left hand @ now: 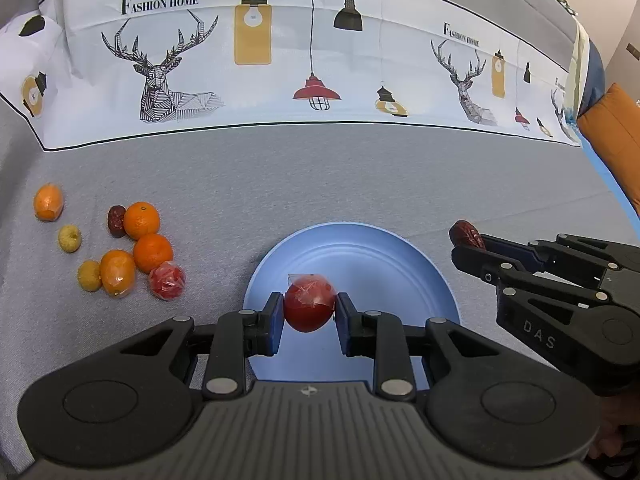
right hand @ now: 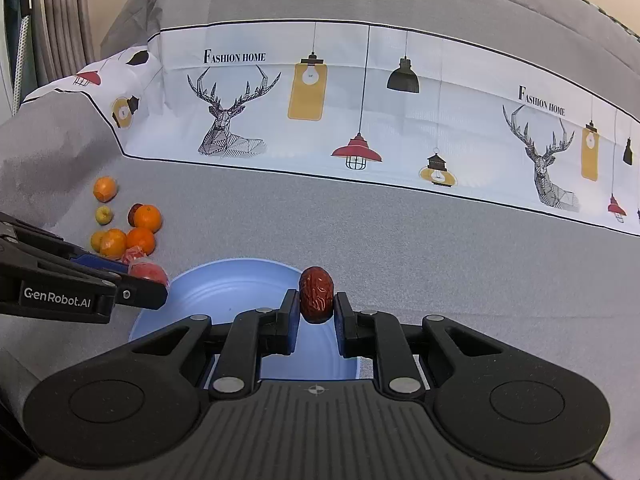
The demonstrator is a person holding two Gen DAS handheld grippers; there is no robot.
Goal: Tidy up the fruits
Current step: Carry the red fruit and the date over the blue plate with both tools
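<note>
Left wrist view: the left hand-held gripper [left hand: 310, 312] is clenched on a red wrapped fruit [left hand: 309, 304], both pads pressed to its sides. The fruit hangs over the near half of the blue plate [left hand: 360, 248], which is seen bare. The right hand-held gripper [left hand: 466, 240] is seen at the right, holding a wrinkled red date [left hand: 466, 234] just outside the plate's right rim. The remaining fruits [left hand: 120, 248] lie clustered on the grey cloth to the left, well apart from the plate: oranges, two small yellow ones, a second date, a second wrapped red fruit.

Judged step: both held fruits are to be set on the plate. The red fruit is best lowered until it touches the plate floor before the jaws are parted, since a round, film-wrapped thing is likely to roll if dropped.

Right wrist view: the date [right hand: 316, 294] is gripped upright between the fingertips, over the plate's [right hand: 224, 280] right part. It should be placed clear of the red fruit [right hand: 148, 273], held at the plate's left edge, so the two grippers are not crowded. The rim is shallow; a gentle release near the middle is advised.
</note>
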